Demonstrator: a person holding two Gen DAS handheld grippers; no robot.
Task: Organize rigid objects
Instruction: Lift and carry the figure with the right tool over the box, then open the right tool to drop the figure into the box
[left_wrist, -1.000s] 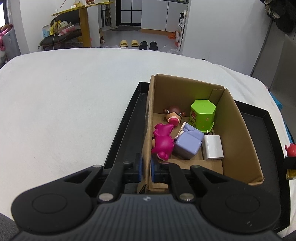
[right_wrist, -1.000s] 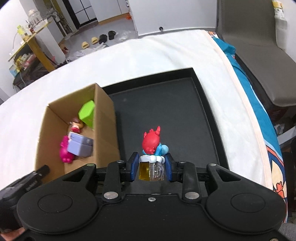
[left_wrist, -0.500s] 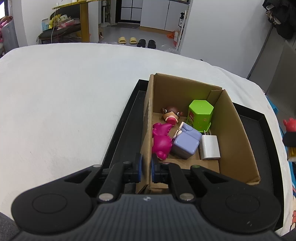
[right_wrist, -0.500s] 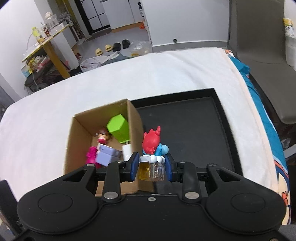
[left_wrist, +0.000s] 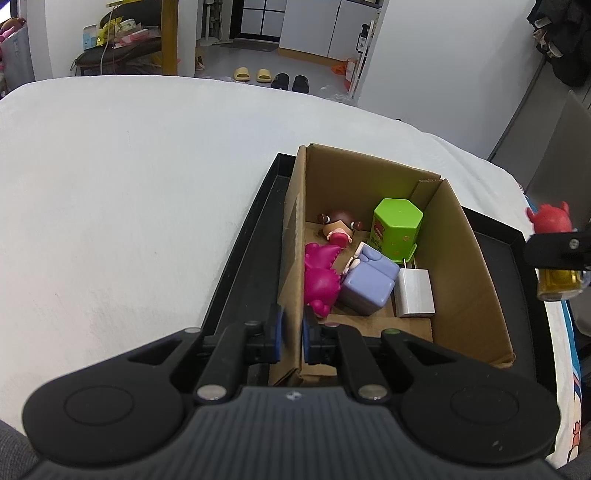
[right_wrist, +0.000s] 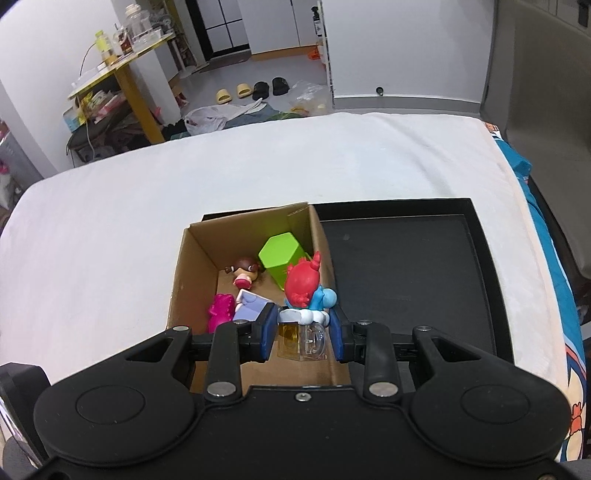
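Currently red-headed, blue-bodied figure (right_wrist: 308, 291) on amber mug base pinched by right gripper (right_wrist: 302, 332) above box (right_wrist: 192, 266); box wall clamped by left gripper (left_wrist: 291, 332).

This is a home. A bed (right_wrist: 258, 177) fills the room, slippers (right_wrist: 236, 91) lie by the doorway, and a cluttered yellow side table (right_wrist: 122, 70) stands nearby.

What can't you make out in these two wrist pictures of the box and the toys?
- Cardboard box, left wrist view: its near floor is hidden by the left gripper.
- Red and blue figure, left wrist view: cut off by the right edge.
- White charger, right wrist view: hidden behind the right gripper and figure.
- Green container: its label print is too small to read.
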